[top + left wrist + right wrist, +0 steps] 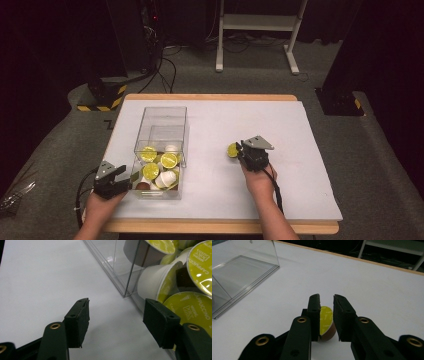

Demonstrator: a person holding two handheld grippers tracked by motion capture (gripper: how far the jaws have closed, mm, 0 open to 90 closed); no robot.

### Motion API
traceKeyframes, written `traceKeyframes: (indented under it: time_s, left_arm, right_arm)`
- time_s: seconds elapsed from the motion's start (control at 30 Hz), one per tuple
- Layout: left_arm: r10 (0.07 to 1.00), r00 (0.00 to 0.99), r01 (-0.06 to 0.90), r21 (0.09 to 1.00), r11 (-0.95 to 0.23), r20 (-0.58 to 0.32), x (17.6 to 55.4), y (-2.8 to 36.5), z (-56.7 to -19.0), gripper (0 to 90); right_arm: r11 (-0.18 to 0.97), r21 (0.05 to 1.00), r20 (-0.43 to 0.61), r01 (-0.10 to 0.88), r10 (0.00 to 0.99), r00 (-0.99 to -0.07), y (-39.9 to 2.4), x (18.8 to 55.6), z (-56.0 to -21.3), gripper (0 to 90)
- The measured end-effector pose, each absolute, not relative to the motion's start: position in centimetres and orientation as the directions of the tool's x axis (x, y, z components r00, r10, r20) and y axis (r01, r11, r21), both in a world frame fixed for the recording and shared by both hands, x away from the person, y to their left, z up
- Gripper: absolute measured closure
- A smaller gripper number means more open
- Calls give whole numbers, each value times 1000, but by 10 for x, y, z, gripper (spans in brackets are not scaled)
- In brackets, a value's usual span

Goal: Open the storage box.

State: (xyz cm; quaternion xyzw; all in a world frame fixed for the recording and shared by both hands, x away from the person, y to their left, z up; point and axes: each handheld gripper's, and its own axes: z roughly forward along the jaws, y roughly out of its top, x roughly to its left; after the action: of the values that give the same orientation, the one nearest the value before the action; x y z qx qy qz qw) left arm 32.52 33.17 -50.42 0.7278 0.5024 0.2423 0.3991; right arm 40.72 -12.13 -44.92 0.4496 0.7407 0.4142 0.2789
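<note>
Hands are seen entering from the bottom edge of the high view, each one wrapped around a black gripper. The left gripper [118, 181] is held low at the lower left of the frame, just beside the near left corner of a clear plastic box [161, 116]; in the left gripper view its jaws are spread wide, with bare white table [45, 282] between them. The right gripper [240, 150] is held near the middle of the high view, pointed toward the left of the frame, with the forearm stretched up from the bottom edge. Its jaws are nearly closed and a coffee capsule [326, 323] is pinched between them, lying on its side on the table; its foil lid is yellow-green and its cup is brown. The box has thin, transparent, straight walls, and many round capsules [169, 160] with yellow-green lids and white or brown cups are piled in its near part. The table surface is matte and smooth, with a wooden edge.
</note>
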Motion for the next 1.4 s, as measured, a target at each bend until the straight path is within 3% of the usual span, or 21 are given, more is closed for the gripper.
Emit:
traceKeyframes:
  time_s: [0.9,1.4]
  left_arm:
    - [922,383,531,832,-163,-64,323,333,-503,388]
    - [904,416,488,863,-131,-98,314,347,-487,483]
  right_arm:
    - [281,887,-22,366,818,-575,-78,365,-446,679]
    - [314,885,-26,344,772,-635,-57,350,-448,640]
